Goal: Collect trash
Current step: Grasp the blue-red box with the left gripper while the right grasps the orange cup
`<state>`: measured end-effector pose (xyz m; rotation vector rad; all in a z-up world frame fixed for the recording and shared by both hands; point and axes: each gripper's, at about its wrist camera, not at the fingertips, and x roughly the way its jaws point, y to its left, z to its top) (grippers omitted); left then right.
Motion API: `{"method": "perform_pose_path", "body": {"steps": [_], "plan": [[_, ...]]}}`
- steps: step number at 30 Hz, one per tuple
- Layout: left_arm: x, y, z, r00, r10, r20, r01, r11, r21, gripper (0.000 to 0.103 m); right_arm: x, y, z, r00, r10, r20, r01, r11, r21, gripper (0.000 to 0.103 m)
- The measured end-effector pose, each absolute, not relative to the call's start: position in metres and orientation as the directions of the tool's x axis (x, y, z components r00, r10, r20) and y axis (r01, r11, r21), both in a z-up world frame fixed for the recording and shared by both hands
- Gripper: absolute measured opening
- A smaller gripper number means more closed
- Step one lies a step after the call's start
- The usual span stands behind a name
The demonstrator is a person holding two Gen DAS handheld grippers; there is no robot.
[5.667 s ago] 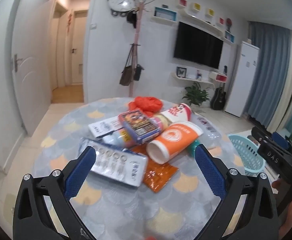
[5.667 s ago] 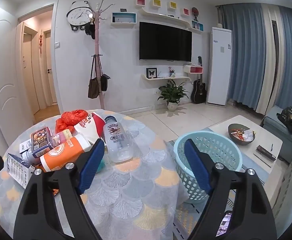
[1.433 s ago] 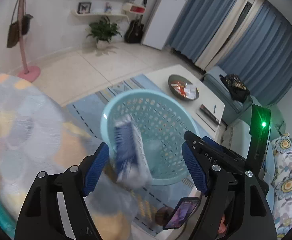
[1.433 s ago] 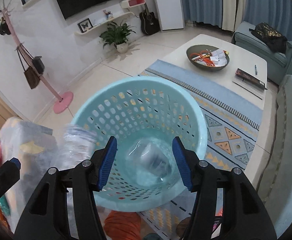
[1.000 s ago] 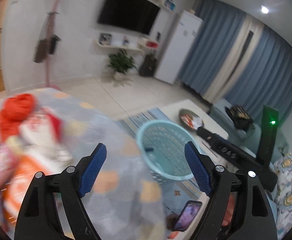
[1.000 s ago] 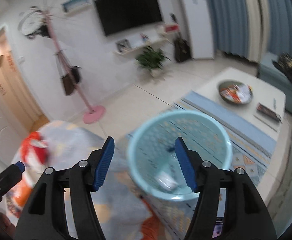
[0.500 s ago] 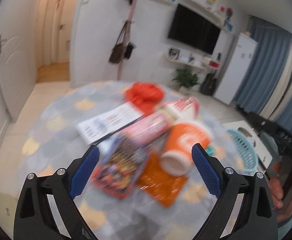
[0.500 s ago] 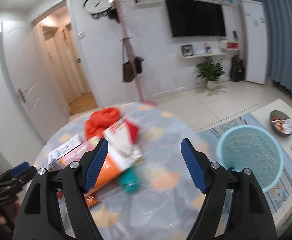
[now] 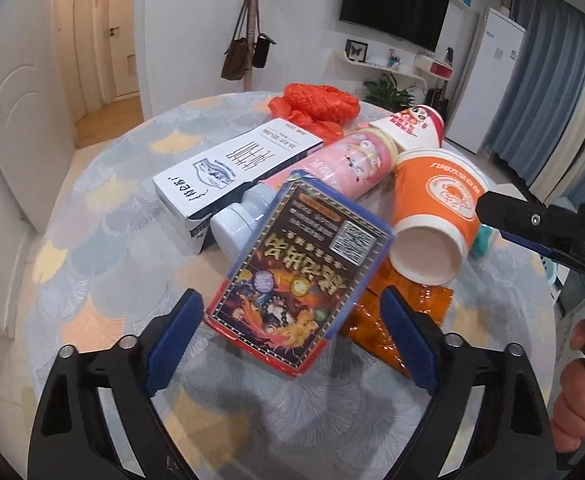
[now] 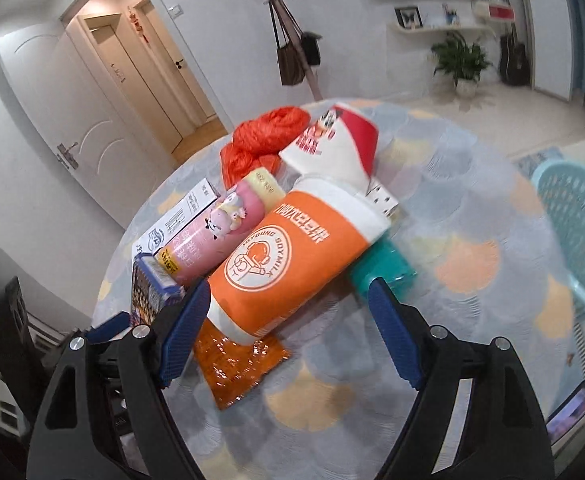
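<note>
Trash lay heaped on the round table when we looked, and we read it from left to right. At the left sat a long white carton, then a pink bottle on its side with its white cap toward us, and a dark printed box leaning on that bottle. Behind them was a crumpled red-orange bag. Right of the box an orange paper cup lay tipped, its open mouth facing us and showing nothing inside; a red-and-white cup lay behind it, an orange wrapper beneath, a teal object beside it. At the far right stood the pale blue basket, off the table; we could not see into it.

Our left gripper angled down with the printed box between its closing jaws, pads not yet on it. Our right gripper pointed down at the orange cup, jaws opening, gripping nothing.
</note>
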<state>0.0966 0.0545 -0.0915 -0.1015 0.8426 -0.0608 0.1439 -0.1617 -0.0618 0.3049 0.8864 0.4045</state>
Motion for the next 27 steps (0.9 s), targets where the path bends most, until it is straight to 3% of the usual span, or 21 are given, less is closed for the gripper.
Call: {"method": "perform_pose_path", "body": {"steps": [6, 10, 17, 19, 20, 27], "plan": [[0.101, 0.061, -0.097, 0.659, -0.115, -0.743, 0.01, 0.99, -0.144, 0.07, 0.17, -0.149, -0.071, 0.53, 0.476, -0.702, -0.178, 0.872, 0.456, 0.077], [0.094, 0.062, -0.095, 0.681, -0.124, -0.722, 0.017, 0.988, -0.154, 0.068, 0.185, -0.146, -0.081, 0.504, 0.504, -0.701, -0.14, 0.849, 0.51, 0.077], [0.083, 0.063, -0.085, 0.718, -0.153, -0.679, 0.042, 0.983, -0.177, 0.057, 0.182, -0.145, -0.089, 0.491, 0.529, -0.693, -0.14, 0.832, 0.537, 0.056], [0.082, 0.065, -0.081, 0.727, -0.166, -0.666, 0.045, 0.98, -0.195, 0.044, 0.178, -0.148, -0.084, 0.511, 0.515, -0.689, -0.147, 0.841, 0.52, 0.052], [0.082, 0.065, -0.081, 0.722, -0.186, -0.666, 0.057, 0.976, -0.211, 0.017, 0.174, -0.15, -0.081, 0.525, 0.506, -0.685, -0.153, 0.847, 0.509, 0.049], [0.082, 0.065, -0.082, 0.727, -0.223, -0.65, 0.058, 0.963, -0.265, 0.016, 0.159, -0.156, -0.058, 0.595, 0.465, -0.656, -0.207, 0.877, 0.433, 0.046]]}}
